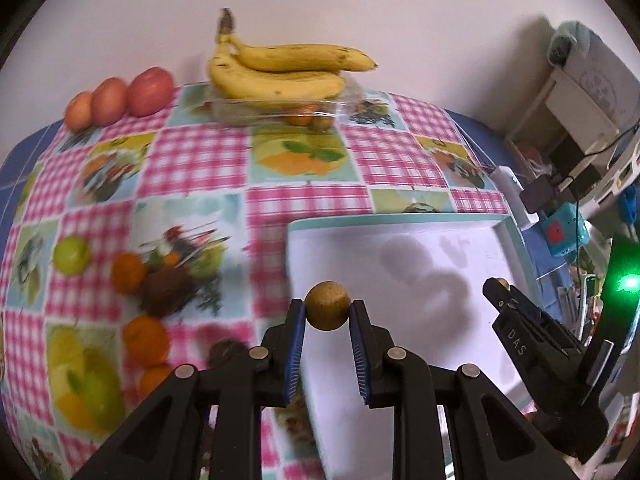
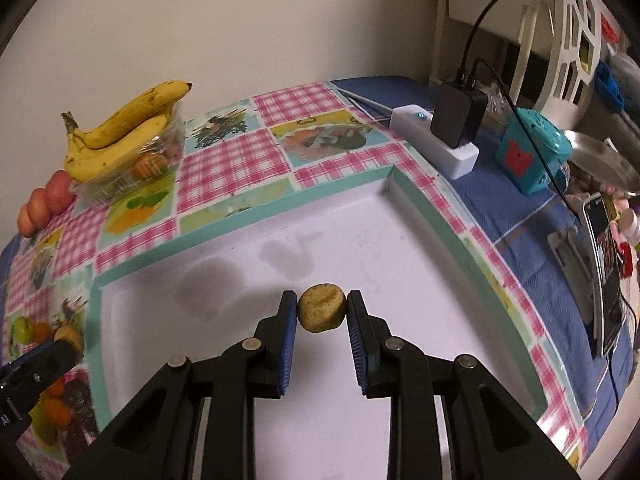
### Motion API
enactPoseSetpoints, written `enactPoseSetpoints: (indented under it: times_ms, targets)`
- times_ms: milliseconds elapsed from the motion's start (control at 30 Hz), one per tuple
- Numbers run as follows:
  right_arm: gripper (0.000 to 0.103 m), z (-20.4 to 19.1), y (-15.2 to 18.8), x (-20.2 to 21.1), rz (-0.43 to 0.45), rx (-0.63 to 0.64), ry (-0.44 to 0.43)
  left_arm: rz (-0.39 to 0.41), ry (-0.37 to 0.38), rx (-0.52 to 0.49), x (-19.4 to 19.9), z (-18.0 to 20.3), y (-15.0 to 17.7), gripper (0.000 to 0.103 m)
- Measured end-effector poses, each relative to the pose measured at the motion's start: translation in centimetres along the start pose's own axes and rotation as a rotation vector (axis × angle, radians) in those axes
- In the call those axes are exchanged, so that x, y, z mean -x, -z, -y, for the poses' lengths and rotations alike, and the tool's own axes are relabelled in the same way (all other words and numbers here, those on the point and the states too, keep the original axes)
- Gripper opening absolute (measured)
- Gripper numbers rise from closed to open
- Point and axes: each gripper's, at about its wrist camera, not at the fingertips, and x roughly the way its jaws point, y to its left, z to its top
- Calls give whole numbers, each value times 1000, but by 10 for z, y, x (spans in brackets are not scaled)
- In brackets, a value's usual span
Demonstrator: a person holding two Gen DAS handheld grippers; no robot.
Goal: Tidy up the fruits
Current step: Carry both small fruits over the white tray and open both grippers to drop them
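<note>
Big white tray with the teal rim (image 2: 248, 216) fills the lower frame, directly beneath both my claws. Right claw (image 2: 322, 312) pinches a small round tan fruit (image 2: 322, 308); left claw (image 1: 328, 314) pinches another brownish ball fruit (image 1: 328, 306), centre frame.

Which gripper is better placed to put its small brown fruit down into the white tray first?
Right. The right gripper holds its brown fruit over the white tray's middle; the left gripper is only at its edge.

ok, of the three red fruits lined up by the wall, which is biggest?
The rightmost red fruit, nearest the bananas; the other two shrink toward the table's left edge.
</note>
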Motion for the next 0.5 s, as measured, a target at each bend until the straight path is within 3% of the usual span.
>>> enactPoseSetpoints:
  times_ms: [500]
  targets:
    - [26, 15, -7, -27, -16, -33, 30, -13, -10, -26, -50, 16, -11, 24]
